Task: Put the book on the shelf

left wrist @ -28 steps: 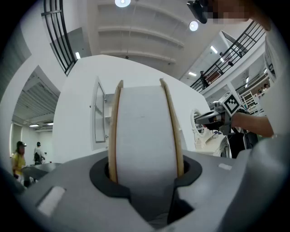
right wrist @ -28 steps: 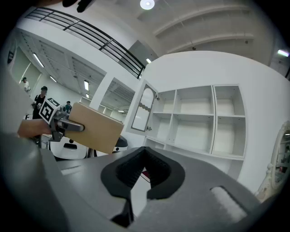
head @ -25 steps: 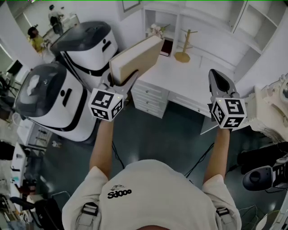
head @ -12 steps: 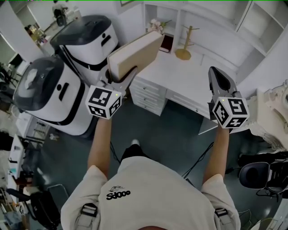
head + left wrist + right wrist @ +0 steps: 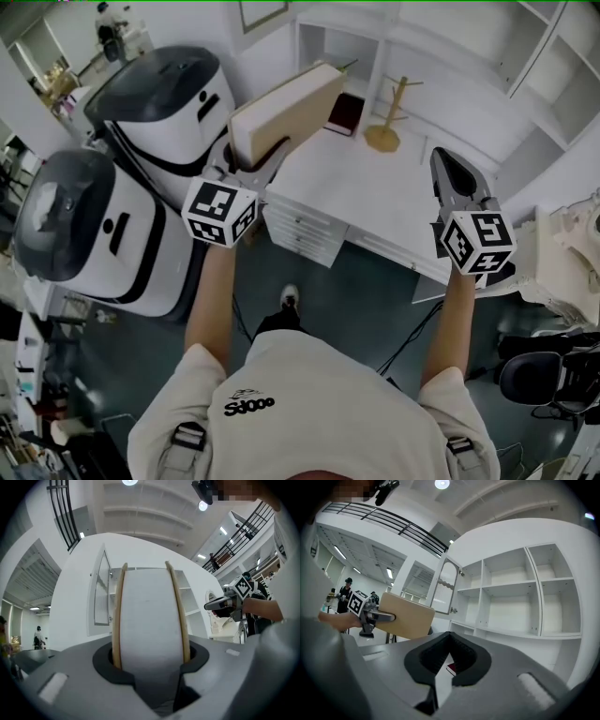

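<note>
A thick tan-covered book (image 5: 281,117) is clamped by its lower edge in my left gripper (image 5: 258,157), spine up, above the left end of the white desk (image 5: 375,183). In the left gripper view the book's (image 5: 150,616) white page edge fills the space between the jaws of the left gripper (image 5: 150,660). My right gripper (image 5: 448,171) hovers over the desk's right part, shut and empty. The right gripper view shows its tips (image 5: 450,637) together, the held book (image 5: 405,616) at left, and the white shelf unit (image 5: 511,592) ahead. That shelf (image 5: 375,42) stands along the back of the desk.
A dark red book (image 5: 345,112) and a wooden mug tree (image 5: 384,117) sit at the back of the desk. Two large white-and-black machines (image 5: 159,103) (image 5: 84,234) stand to the left. A black office chair (image 5: 553,375) is at the lower right. Drawers (image 5: 300,230) face the person.
Both grippers have moved forward toward the desk and shelf, the left still holding the book. The desk and machines now sit closer under the grippers.
</note>
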A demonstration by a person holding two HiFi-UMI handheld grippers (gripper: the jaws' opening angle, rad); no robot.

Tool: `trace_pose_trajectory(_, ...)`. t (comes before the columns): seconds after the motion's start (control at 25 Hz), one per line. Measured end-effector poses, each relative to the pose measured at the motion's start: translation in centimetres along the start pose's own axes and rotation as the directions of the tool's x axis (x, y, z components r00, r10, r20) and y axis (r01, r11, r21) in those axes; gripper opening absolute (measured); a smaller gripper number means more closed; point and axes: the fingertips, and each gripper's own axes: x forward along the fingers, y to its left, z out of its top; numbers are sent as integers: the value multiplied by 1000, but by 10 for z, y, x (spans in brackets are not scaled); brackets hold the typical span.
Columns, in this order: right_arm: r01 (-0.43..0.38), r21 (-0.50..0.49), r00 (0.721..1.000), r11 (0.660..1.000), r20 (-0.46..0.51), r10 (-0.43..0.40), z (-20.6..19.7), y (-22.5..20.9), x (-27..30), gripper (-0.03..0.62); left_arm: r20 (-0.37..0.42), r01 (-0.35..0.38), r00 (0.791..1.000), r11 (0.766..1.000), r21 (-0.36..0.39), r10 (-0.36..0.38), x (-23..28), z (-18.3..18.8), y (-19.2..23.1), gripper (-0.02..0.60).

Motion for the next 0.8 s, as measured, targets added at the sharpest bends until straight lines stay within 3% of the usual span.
trace_pose_trajectory(0.4, 55, 9, 998, 998, -14, -55, 13, -27, 108, 2, 17, 101, 995, 994, 35, -102, 93, -1, 73, 235)
trace_pose_trajectory(0.8, 89, 48, 996, 995, -10, -89, 10, -42, 159, 0, 18, 183, 983, 983, 20, -183, 147, -17, 103, 235)
